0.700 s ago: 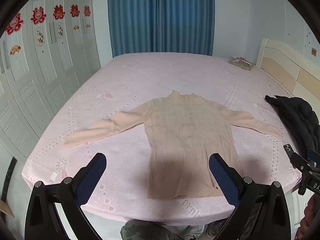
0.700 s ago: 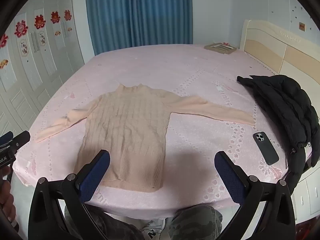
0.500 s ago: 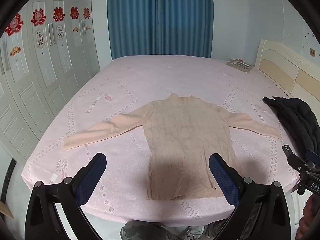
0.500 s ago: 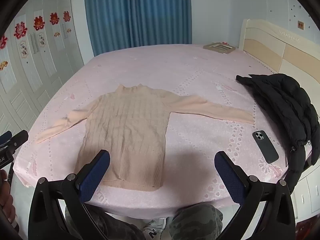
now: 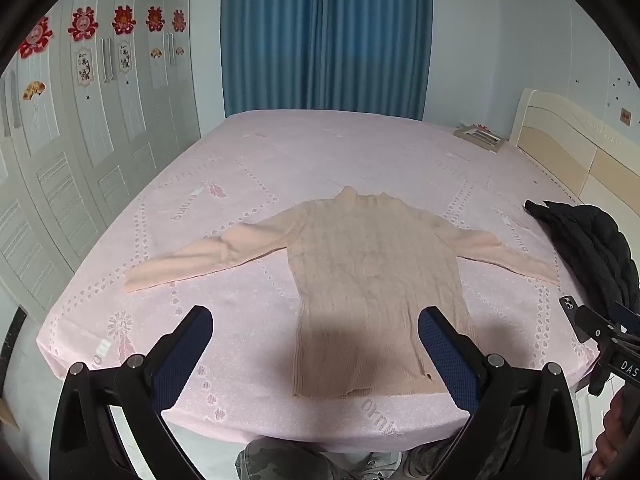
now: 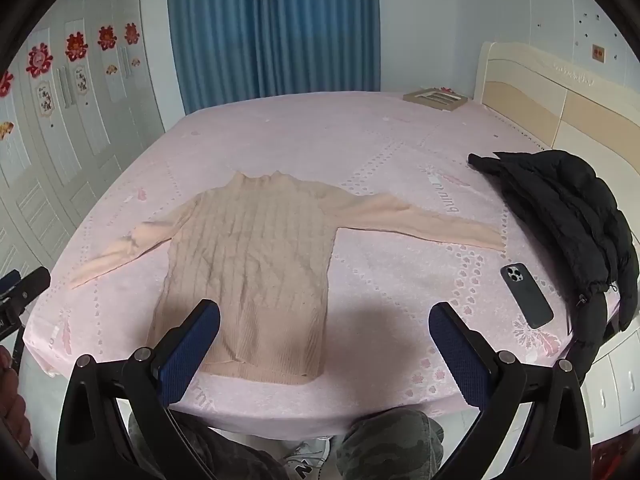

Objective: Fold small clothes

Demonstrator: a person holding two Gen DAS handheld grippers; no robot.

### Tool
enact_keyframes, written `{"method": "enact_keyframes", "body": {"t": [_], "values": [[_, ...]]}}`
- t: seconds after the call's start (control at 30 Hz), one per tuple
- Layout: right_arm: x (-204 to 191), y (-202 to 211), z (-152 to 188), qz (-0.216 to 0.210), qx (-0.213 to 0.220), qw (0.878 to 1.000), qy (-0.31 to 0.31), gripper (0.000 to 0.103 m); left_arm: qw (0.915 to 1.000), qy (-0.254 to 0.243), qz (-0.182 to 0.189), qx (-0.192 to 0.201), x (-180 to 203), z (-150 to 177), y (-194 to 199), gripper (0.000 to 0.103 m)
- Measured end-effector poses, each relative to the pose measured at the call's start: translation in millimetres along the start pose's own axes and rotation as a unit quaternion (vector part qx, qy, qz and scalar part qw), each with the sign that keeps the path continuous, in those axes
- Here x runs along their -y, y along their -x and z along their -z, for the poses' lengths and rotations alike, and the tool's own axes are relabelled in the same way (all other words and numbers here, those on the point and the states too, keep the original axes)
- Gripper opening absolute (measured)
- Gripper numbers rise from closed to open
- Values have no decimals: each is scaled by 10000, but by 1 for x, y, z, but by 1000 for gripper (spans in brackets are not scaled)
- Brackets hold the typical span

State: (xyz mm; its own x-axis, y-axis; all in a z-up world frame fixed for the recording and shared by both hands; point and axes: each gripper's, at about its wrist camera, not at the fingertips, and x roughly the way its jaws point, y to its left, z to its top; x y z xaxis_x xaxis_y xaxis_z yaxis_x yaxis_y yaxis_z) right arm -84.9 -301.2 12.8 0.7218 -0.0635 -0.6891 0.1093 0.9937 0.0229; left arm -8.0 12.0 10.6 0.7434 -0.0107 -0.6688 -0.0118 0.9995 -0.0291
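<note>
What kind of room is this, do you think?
Most likely a home bedroom. A big bed with a headboard fills it, wardrobe doors line one wall, and blue curtains hang behind. A sweater lies flat on the bed.

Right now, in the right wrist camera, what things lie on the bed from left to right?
Sweater → phone → black jacket. All three lie on the pink bed.

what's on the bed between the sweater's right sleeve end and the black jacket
Only bare pink sheet between sweater cuff and black jacket; right wrist view shows it.
</note>
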Motion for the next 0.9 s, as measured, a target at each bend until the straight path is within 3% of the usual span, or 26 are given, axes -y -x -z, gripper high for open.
{"method": "enact_keyframes", "body": {"t": [0.9], "values": [[-8,2,-1,-17,133,9999,18,102,9999,24,119,21,-3,5,-4,103]]}}
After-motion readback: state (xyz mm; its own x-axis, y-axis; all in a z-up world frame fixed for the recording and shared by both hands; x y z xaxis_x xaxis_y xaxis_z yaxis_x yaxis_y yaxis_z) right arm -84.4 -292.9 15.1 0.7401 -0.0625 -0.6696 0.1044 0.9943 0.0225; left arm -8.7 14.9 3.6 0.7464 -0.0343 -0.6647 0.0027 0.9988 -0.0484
